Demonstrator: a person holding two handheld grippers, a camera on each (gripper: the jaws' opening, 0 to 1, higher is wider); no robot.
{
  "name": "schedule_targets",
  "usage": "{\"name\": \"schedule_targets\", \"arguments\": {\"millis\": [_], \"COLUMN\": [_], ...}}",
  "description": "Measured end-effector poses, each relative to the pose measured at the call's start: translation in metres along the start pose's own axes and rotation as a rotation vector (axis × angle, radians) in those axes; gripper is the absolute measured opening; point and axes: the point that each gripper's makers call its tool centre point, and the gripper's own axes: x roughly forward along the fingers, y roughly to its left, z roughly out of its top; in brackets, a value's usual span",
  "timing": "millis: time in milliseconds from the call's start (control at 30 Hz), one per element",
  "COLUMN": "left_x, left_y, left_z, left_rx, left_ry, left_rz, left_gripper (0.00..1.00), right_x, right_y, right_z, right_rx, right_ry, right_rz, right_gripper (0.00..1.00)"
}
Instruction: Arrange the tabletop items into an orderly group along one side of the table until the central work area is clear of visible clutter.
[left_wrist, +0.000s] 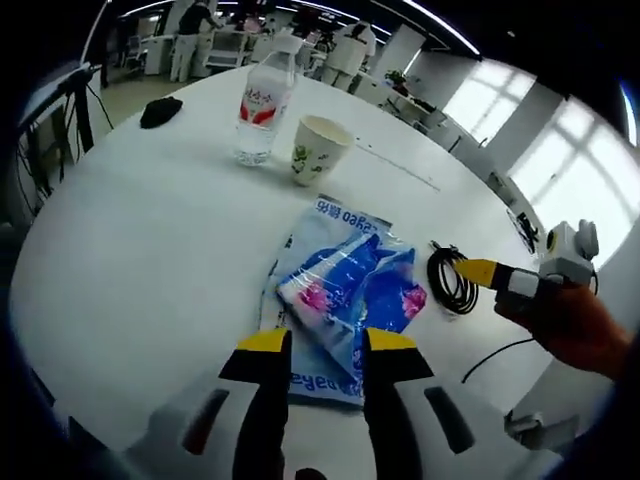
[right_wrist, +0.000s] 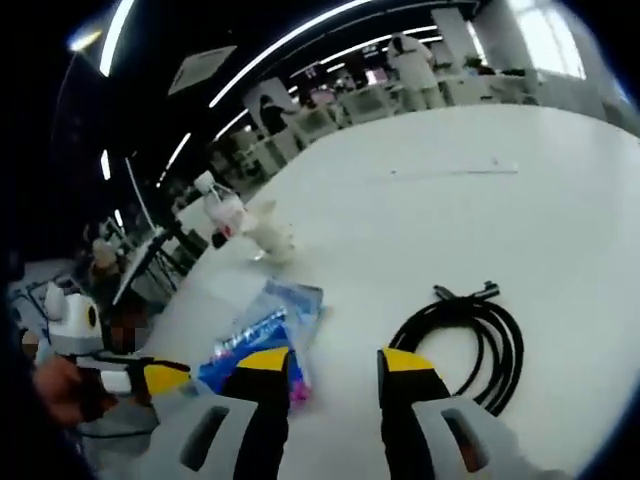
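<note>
The white table (left_wrist: 150, 260) carries everything. A blue plastic packet (left_wrist: 345, 300) lies just ahead of the left gripper (left_wrist: 328, 342), whose jaws stand narrowly apart and empty. Beyond the packet stand a water bottle (left_wrist: 262, 105) and a paper cup (left_wrist: 319, 148). A coiled black cable (right_wrist: 470, 335) lies just ahead of the right gripper (right_wrist: 332, 360), its jaws parted and empty.

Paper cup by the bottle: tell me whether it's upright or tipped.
Upright, leaning slightly in the left gripper view. The paper cup stands on its base on the table, open mouth up, beside the water bottle. Contents cannot be told.
</note>
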Motion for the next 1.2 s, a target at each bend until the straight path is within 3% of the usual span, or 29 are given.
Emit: {"name": "schedule_targets", "arguments": {"millis": [333,533,733,1200], "left_x": [0.005,0.011,0.015,0.024], "left_y": [-0.006,-0.005,-0.002,-0.002], "left_z": [-0.006,-0.009,-0.010,-0.011], "left_rx": [0.001,0.002,0.004,0.026], "left_ry": [0.005,0.006,0.011,0.018], "left_rz": [-0.003,0.006,0.015,0.010], "left_gripper": [0.24,0.23,0.23,0.16], "right_x": [0.016,0.028,0.041,0.044], "right_y": [0.014,0.032,0.032,0.036], "right_z": [0.001,-0.010,-0.013,-0.017], "right_rx": [-0.038,-0.139,-0.194,-0.204], "right_ry": [0.042,0.115,0.156,0.179], "right_rz": [0.054,0.077,0.089,0.079], "right_gripper": [0.32,0.31,0.29,0.21]}}
